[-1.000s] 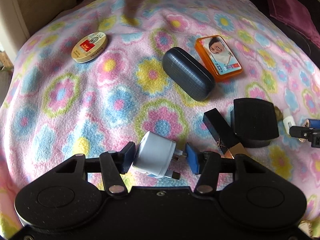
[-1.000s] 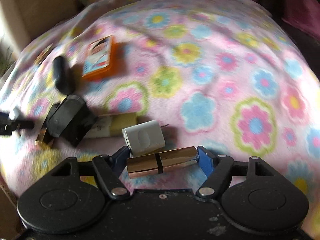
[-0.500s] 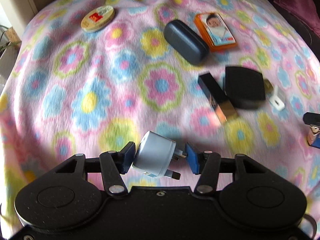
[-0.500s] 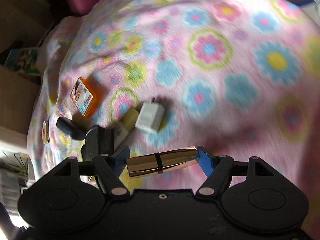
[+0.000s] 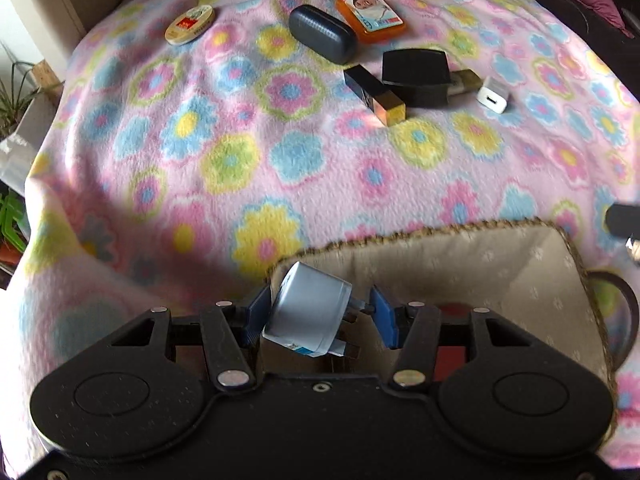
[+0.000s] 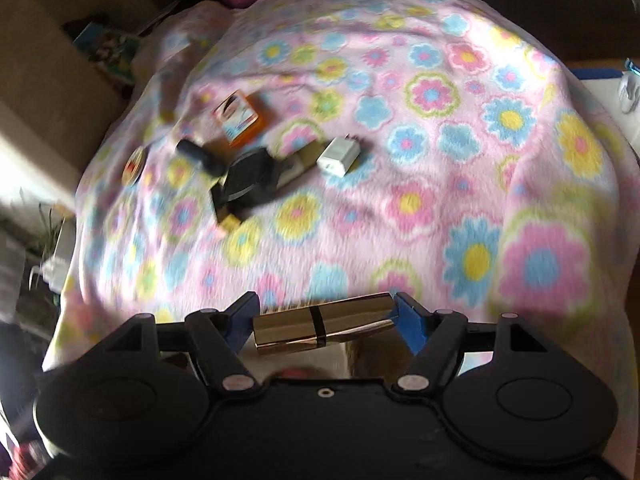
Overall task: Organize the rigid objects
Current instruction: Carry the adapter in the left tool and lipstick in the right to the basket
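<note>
My left gripper (image 5: 316, 314) is shut on a pale blue plug adapter (image 5: 308, 312), held over the near left corner of a woven basket (image 5: 440, 229) with a cream lining. My right gripper (image 6: 325, 322) is shut on a gold lipstick tube (image 6: 322, 324), gripped end to end and lying crosswise between the pads; a blurred cream surface shows below it. On the flowered blanket (image 5: 200, 140) lie a dark oval case (image 5: 322, 34), an orange tin (image 5: 370, 14), a round tin (image 5: 190, 30), a black-and-gold box (image 5: 374, 94), a black compact (image 5: 416, 72) and a white charger (image 5: 494, 94).
A gold-green item (image 5: 464, 80) sticks out from under the black compact. A dark object (image 5: 624, 220) shows at the right edge of the left wrist view. Cardboard boxes (image 6: 48, 64) and a plant (image 5: 16, 96) stand beyond the blanket's left side.
Both grippers have pulled back from the cluster of objects, each keeping its load. The woven basket has come into sight under my left gripper. The right view has rolled and risen.
</note>
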Tool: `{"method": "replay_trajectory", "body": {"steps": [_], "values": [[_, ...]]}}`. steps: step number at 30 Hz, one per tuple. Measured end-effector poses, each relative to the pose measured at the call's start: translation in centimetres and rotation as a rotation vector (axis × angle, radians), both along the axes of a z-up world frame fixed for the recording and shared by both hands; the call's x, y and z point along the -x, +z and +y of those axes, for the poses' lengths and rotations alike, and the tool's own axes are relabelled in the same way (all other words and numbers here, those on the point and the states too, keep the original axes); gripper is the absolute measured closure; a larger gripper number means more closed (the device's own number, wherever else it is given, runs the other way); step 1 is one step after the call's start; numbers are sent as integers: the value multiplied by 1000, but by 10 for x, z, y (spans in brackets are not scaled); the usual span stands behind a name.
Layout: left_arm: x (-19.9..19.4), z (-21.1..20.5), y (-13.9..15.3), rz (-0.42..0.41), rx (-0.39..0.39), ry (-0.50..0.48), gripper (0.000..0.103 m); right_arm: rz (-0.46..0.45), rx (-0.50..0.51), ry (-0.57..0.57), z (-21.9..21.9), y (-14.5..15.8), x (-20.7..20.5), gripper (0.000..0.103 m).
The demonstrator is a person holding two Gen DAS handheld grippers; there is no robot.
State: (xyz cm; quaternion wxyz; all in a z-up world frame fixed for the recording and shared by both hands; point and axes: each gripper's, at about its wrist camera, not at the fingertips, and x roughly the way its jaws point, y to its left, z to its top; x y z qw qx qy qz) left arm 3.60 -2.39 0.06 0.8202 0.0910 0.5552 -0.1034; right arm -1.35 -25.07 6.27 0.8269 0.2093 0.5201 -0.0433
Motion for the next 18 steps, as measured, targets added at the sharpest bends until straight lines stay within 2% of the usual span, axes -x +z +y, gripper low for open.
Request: {"method": "replay_trajectory", "body": {"steps": [3,8,12,15,18], "values": [[7,0,5,-29,-2,-6,51,-12,46,65,19,2,14,30],[14,3,10,-58,6,11,51,-63,40,137,41,3,36,30],[24,8,16,-67,20,58,51,-93,44,165,51,-3,51,30],[33,11,17,-64,25,99,51,-159,81,201,58,8,60,30],[39,14,19,-76,30,127,51,-194,74,203,56,11,64,30]]}}
